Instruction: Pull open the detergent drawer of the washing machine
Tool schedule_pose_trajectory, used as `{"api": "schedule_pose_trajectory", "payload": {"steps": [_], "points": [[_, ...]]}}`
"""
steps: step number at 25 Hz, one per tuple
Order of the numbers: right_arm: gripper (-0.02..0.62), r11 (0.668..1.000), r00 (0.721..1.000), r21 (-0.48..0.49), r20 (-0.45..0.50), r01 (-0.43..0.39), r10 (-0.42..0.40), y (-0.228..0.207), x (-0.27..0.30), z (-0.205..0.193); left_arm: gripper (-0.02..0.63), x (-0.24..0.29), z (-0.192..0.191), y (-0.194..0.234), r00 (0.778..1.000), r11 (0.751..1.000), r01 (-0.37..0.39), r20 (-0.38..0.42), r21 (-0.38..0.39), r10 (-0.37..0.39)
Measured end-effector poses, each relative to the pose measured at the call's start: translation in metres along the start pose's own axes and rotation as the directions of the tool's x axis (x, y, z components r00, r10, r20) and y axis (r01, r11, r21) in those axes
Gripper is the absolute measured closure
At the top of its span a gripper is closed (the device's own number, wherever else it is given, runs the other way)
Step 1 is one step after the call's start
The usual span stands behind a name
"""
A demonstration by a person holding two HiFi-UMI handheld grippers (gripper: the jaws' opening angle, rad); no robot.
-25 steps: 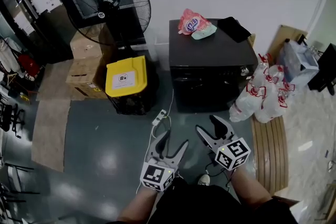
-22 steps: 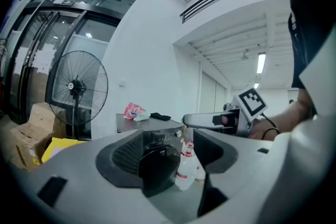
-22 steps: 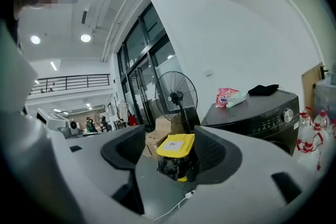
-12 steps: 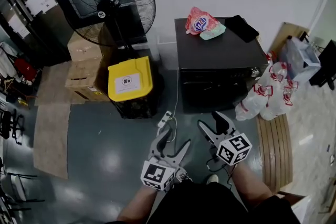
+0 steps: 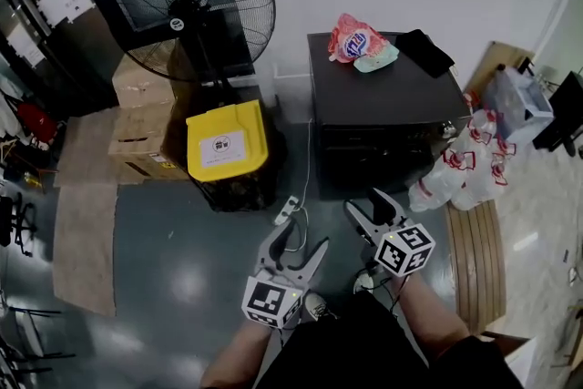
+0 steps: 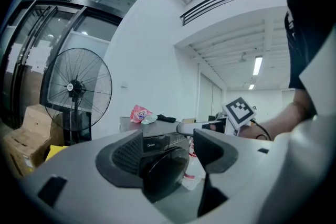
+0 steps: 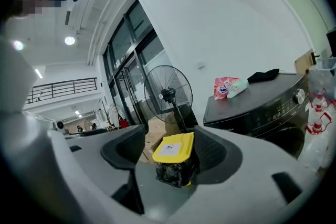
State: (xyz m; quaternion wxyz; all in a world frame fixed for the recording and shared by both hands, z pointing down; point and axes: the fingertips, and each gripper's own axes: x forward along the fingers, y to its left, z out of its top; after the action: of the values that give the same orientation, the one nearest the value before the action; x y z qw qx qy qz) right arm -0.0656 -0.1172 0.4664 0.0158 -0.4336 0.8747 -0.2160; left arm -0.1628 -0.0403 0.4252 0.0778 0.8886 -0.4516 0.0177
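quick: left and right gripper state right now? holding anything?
Left gripper: open, nothing between the jaws.
Right gripper: open, nothing between the jaws.

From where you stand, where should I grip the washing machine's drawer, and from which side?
Grip the drawer front, seemingly the top-left strip of the washing machine, above the round door. Come straight from the front: that face is upright and faces you. No handle shows.
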Motion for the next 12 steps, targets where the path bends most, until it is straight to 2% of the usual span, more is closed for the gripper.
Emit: {"api": "schedule_pose_trajectory", "payload": {"steps": [6,12], "points": [[0.285,0.997,1.000,0.079,-0.006,0.013,-0.012,-0.020,0.022,-0.004,0.333,0.010,-0.009,0.013,1.000,1.000,-0.005,0.008,-0.010,0.005],[0.270,0.987,1.000,0.163,-0.019,0.009,-0.006,-0.049,0.049,-0.011,0.333,0.027,-0.013,0.024,0.999,0.999,-0.030,-0.021,-0.013,0.030]]}}
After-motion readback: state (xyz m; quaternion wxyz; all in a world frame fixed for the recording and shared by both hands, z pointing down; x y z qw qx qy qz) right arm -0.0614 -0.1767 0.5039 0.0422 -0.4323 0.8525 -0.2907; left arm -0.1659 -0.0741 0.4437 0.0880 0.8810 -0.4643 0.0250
